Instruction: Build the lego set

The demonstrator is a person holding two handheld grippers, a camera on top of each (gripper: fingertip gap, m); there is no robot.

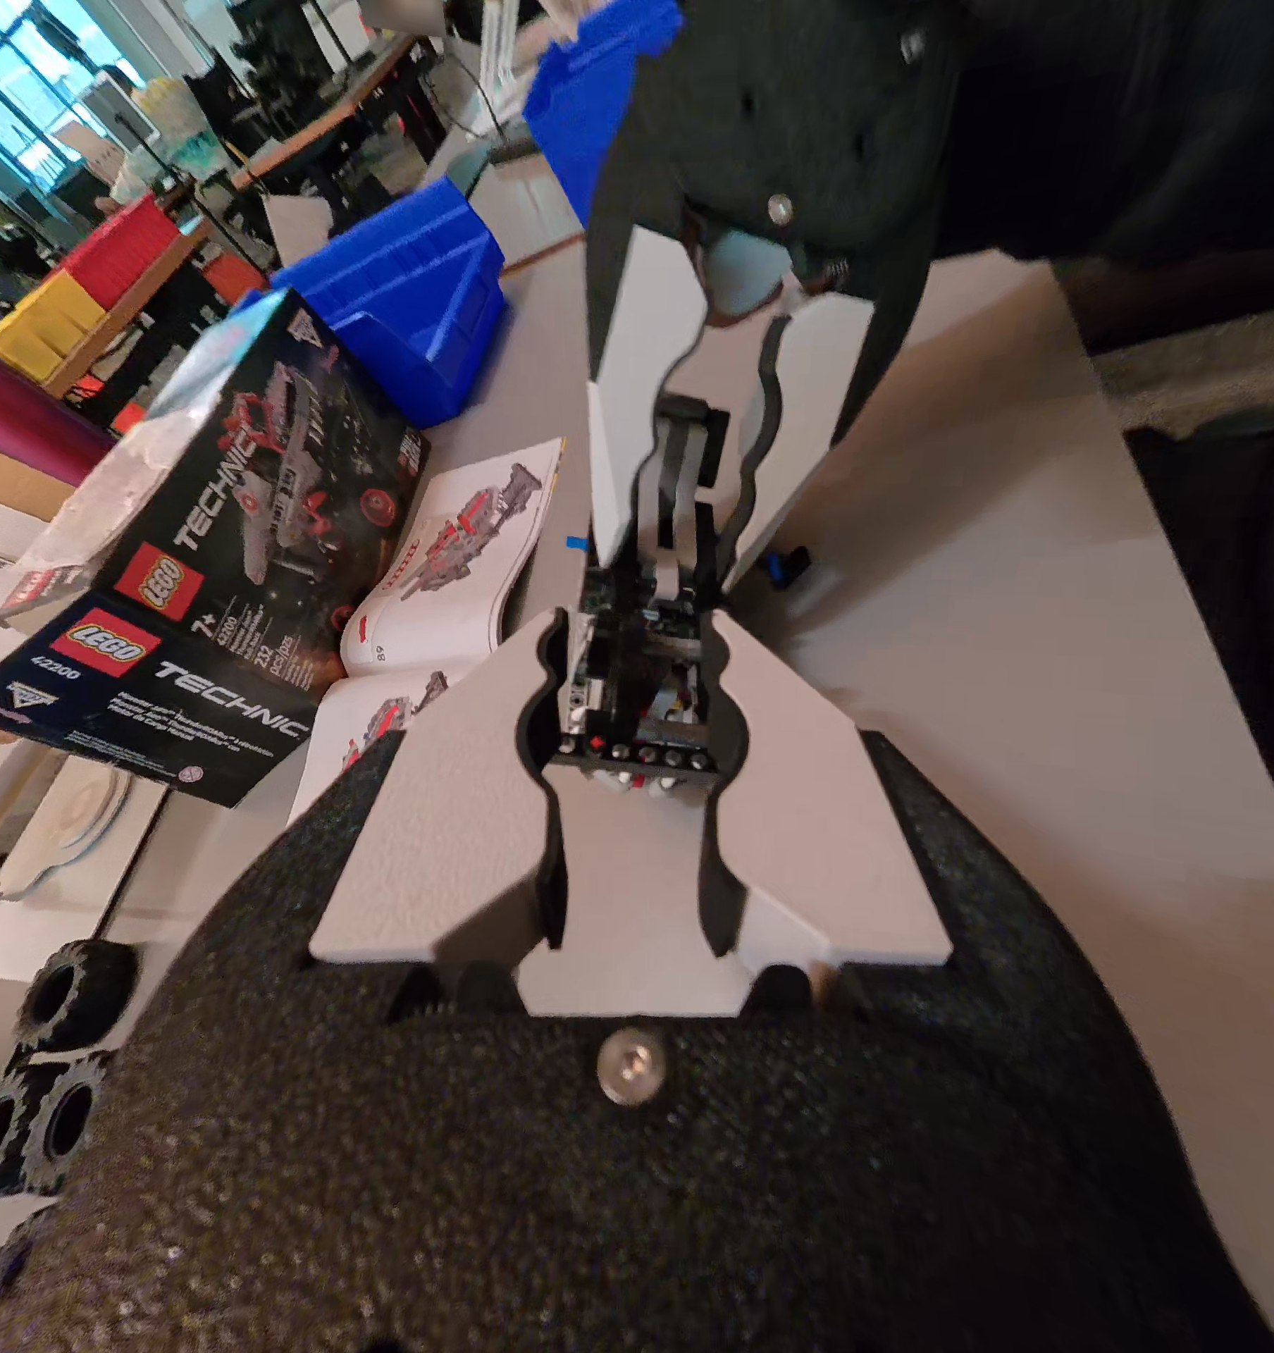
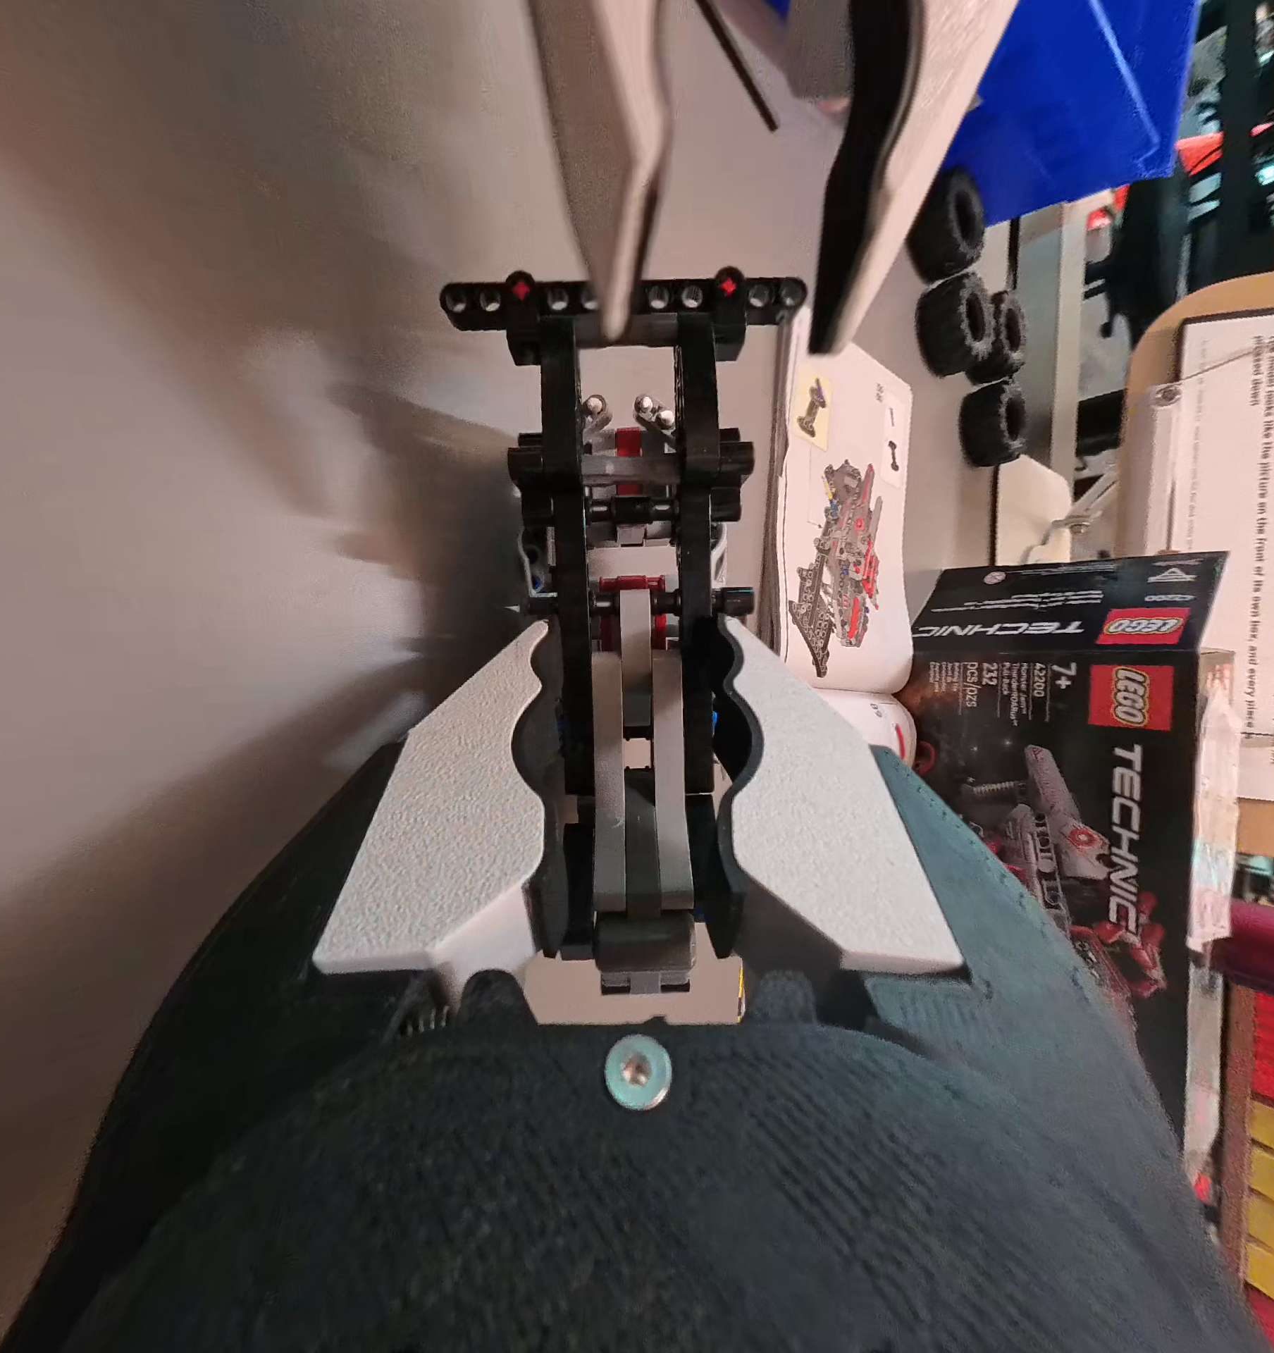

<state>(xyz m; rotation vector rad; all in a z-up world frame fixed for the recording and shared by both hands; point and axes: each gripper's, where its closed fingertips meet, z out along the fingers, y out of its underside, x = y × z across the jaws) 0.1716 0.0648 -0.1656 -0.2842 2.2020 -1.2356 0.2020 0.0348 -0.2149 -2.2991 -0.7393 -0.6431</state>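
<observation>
A part-built lego model (image 2: 627,468) in black and grey, with red pins, is held above the white table (image 1: 985,586). My right gripper (image 2: 634,630) is shut on its grey and black body, which reaches deep between the fingers. The model's far end is a black holed beam (image 2: 488,300). My left gripper (image 1: 638,630) faces the right gripper (image 1: 667,567), with that end of the model (image 1: 634,703) between its fingers. In the right wrist view the left gripper (image 2: 714,337) is blurred and one finger crosses the beam. I cannot tell whether it presses on the model.
A black lego box (image 1: 202,586) and an open instruction booklet (image 1: 458,556) lie left of the model. Several black tyres (image 1: 70,1010) sit at the near left. Blue bins (image 1: 400,293) stand behind. A small blue and black piece (image 1: 788,567) lies on the table. A dark sleeve (image 1: 1132,146) fills the upper right.
</observation>
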